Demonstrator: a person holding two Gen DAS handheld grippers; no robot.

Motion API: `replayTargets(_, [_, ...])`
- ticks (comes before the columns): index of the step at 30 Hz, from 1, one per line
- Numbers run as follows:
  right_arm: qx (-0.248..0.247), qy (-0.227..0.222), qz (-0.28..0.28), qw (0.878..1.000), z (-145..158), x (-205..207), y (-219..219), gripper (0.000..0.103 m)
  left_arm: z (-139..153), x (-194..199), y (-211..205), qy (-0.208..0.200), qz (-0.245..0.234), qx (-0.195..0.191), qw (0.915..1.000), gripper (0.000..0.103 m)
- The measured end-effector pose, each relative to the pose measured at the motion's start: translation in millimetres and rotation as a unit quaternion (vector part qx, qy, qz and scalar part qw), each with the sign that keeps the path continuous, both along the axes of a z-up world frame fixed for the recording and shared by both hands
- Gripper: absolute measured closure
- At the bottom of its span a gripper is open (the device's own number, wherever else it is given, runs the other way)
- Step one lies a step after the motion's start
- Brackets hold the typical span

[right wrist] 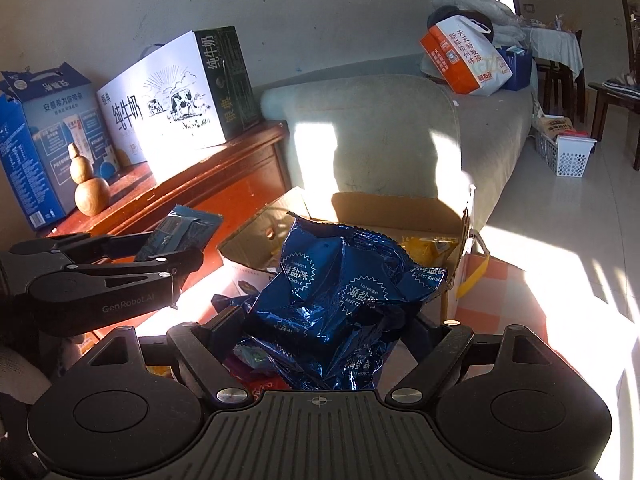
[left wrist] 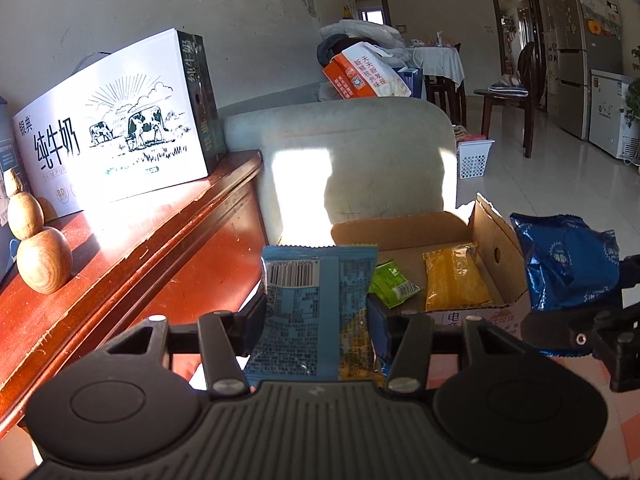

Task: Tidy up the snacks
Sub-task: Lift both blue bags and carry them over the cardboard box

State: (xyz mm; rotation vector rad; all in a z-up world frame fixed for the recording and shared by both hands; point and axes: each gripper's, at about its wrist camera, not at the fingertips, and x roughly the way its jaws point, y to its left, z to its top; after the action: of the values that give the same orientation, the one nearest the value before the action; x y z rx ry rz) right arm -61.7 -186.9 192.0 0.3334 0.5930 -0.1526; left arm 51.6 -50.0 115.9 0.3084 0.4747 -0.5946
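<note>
- Right now your left gripper is pinched nearly shut on a light-blue snack packet, which stands upright between the pads, barcode side facing the camera.
- Your right gripper stands wide, its fingers pressing the sides of a bulky dark-blue foil bag; the bag fills the gap and bulges out above the tips.
- Straight ahead of both tools and a little below them sits the open cardboard box, and that is the relation everything turns on.
- Inside the box a yellow packet lies lengthwise away from you, with a small green packet just beside it on its left.
- From your left tool the box lies ahead and slightly right; from your right tool it lies dead ahead, partly hidden behind the foil bag.
- By my read your left hand has the clearer line in; free floor shows behind the green packet.
</note>
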Motion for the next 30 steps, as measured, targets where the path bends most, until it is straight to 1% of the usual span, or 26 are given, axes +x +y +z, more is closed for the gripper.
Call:
replayTargets(7, [0.010,-0.019,-0.027,0.999,3.0,18.9,-17.5,0.019,2.0,21.1,-17.8,0.007,0.003,-0.023,0.9997,0.051])
replayTargets(14, [0.012,-0.027,-0.034,0.999,4.6,37.9,-25.9,0.019,-1.7,39.7,-39.0,0.014,-0.002,-0.027,0.9995,0.051])
replayTargets(27, [0.020,-0.021,-0.060,0.998,-3.1,69.7,-45.2,0.018,-11.7,76.5,-69.7,0.038,-0.003,-0.041,0.9984,0.051])
replayTargets(30, [0.018,-0.019,-0.066,0.997,-5.3,75.4,-49.4,0.018,-15.5,86.7,-74.7,0.052,-0.002,-0.049,0.9974,0.051])
